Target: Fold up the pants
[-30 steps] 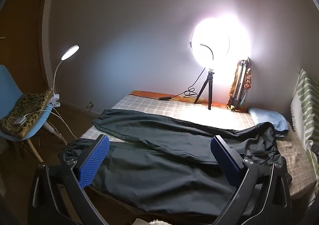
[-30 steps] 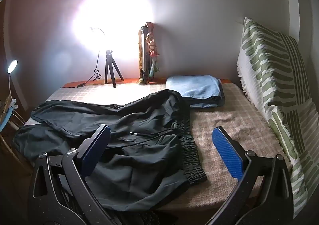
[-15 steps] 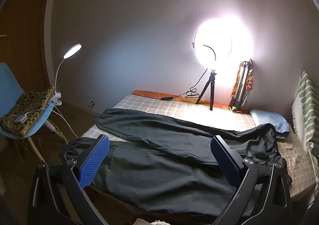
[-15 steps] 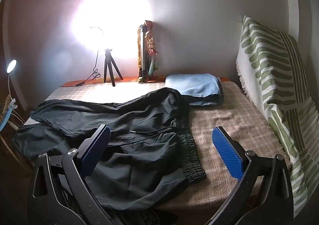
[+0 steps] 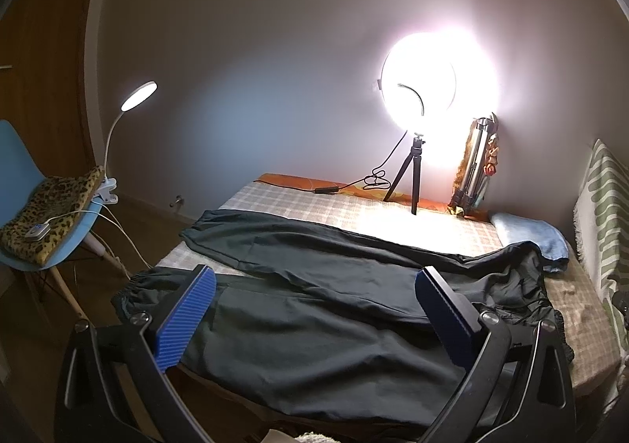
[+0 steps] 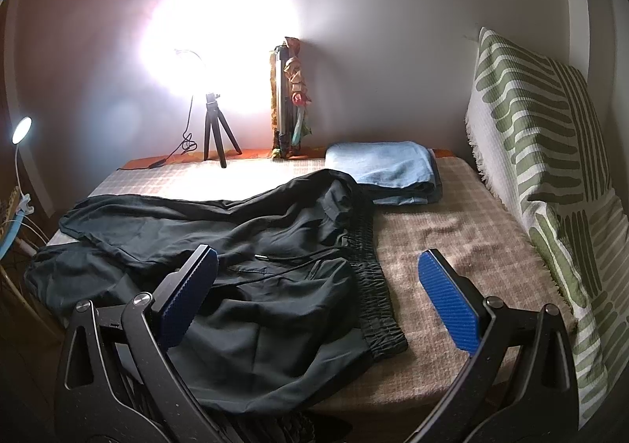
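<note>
Barely shifted, both spread tools [image 5: 314,309] [image 6: 318,293] hover above unfolded pants [image 5: 314,309].

The bed [image 6: 452,246], covered in a pale checked spread, fills the space ahead of both grippers. Directly in front of the left gripper [image 5: 314,309], black pants [image 5: 334,305] lie unfolded across it, legs running off to that gripper's left. Seen from the right gripper [image 6: 318,285], the elastic waistband [image 6: 373,285] lies between its fingers. Beyond the waistband sits a folded light-blue cloth [image 6: 385,168]. Farther ahead a lit ring light on a small tripod [image 6: 216,136] stands at the bed's far edge. A green-striped cushion [image 6: 550,168] leans up on the right gripper's right.
</note>
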Motion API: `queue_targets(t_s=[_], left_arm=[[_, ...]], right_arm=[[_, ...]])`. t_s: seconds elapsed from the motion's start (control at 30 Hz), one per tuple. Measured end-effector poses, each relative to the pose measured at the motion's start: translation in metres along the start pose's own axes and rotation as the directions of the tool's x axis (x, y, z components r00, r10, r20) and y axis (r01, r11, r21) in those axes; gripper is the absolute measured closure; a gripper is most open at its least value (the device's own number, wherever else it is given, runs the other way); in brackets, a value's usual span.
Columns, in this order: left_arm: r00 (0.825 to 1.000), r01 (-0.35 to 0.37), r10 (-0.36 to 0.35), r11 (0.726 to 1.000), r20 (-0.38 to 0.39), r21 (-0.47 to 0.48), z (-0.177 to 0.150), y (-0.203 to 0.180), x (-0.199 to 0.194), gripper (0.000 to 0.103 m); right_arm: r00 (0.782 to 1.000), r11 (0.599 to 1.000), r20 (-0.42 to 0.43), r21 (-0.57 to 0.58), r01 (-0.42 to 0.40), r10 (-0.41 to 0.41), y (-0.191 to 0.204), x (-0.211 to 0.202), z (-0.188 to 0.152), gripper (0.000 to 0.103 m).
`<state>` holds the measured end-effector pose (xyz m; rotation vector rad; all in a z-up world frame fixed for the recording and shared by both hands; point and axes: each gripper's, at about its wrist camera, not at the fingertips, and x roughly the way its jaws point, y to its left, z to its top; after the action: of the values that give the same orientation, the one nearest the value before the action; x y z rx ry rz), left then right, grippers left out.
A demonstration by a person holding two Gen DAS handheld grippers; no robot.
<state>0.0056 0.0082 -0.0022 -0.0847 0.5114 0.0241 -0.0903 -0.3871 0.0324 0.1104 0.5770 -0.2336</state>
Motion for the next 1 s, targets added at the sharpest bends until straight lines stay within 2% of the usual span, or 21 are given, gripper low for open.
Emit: queue_targets(t_s=[1.0], left_arm=[[1.0, -0.002, 0.002, 1.0, -0.005, 0.0, -0.0027, 0.0039, 0.0055, 0.001]], right_arm=[[1.0, 1.0, -0.009, 0.006, -0.009, 0.009, 0.0006, 0.0054, -0.0055, 0.0]])
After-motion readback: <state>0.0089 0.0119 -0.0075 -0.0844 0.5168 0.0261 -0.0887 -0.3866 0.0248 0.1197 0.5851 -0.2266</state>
